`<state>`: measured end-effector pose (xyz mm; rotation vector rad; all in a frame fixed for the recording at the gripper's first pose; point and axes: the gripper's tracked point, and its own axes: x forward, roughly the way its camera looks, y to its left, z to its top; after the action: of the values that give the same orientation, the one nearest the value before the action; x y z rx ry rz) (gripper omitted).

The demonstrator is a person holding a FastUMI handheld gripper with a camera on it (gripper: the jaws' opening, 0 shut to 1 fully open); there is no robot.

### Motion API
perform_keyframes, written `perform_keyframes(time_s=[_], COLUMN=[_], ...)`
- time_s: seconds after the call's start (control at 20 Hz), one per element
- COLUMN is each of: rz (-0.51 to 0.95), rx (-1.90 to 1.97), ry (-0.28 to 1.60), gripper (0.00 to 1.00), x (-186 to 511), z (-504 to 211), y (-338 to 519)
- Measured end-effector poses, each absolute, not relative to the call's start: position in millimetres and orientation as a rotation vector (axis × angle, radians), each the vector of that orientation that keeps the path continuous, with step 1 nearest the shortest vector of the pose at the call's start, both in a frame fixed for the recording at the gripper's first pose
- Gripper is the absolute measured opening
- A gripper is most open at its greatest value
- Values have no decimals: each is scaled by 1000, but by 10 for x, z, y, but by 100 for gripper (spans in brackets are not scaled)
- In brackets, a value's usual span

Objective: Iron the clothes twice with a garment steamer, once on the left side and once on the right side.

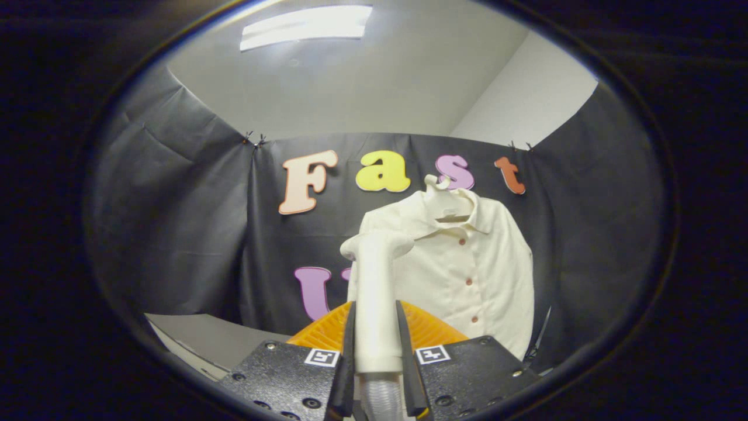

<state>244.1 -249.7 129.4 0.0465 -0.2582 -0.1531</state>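
A cream button-up shirt hangs on a white hanger against the black booth wall. A white garment steamer stands upright between my fingers, its head level with the shirt's left shoulder and still short of the cloth. My gripper is shut on the steamer's handle, both fingers pressing its sides. A ribbed hose leaves the handle's lower end.
A grey tabletop lies low to the left of the fingers. Black cloth walls close in the booth on three sides. A ceiling light shines overhead.
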Motion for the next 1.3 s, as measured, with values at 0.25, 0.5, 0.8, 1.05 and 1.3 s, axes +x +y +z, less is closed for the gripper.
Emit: perform_keyframes(time_s=[0.25, 0.5, 0.8, 1.05, 1.3], rz=[-206, -170, -146, -138, -129], rx=[38, 103, 127, 155, 186], ry=[-261, -257, -207, -147, -99], gripper=[33, 33, 33, 33, 33], x=[2746, 2919, 2803, 2663, 2446], z=[1269, 1026, 611, 125, -404], y=[-2983, -3185, -3289, -3363, -3395])
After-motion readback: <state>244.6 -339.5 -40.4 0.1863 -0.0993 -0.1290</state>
